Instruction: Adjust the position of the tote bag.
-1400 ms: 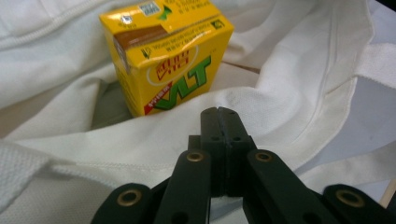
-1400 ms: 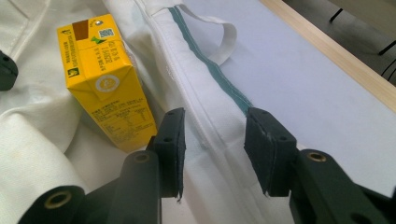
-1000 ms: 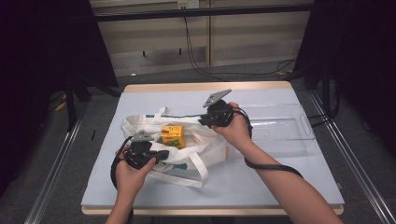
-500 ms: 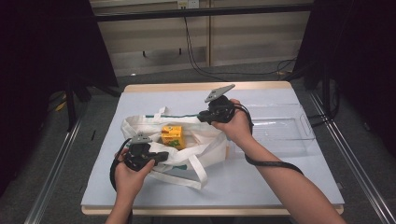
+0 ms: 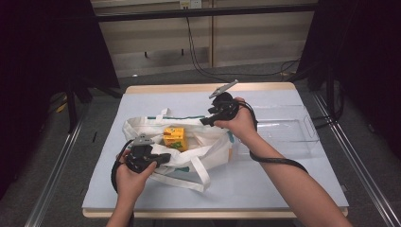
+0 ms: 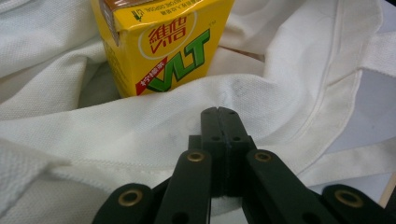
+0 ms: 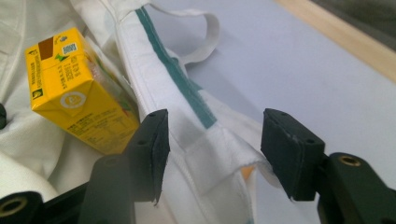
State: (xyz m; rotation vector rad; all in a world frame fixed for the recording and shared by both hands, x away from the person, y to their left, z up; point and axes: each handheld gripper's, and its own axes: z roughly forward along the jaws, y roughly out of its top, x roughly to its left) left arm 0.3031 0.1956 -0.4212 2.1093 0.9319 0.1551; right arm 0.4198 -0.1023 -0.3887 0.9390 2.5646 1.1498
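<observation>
At the near rim of the white tote bag (image 5: 189,151), the left hand-held gripper (image 5: 163,158) is pinching a fold of the cloth, its jaws pressed fully together on the fabric. The yellow drink carton (image 5: 173,137) is sitting inside the bag's open mouth, just beyond that pinched rim. At the bag's far rim, the right hand-held gripper (image 5: 204,121) has just been opening its jaws; they are now standing apart with the green-striped hem (image 7: 180,79) lying loose between them, untouched by either pad. That release suggests the far edge is being let go now that the carton is lying in the bag, while the left side is keeping the mouth held.

The left gripper view is bringing out the carton's printed front (image 6: 163,44) rising just behind the gripped fold. The right gripper view is giving the carton's top and side (image 7: 74,93) tilted against the bag's inner wall, and the gap around the hem. The high view is placing the bag on the bench (image 5: 142,208), with a clear plastic tray (image 5: 288,127) just right of the bag.
</observation>
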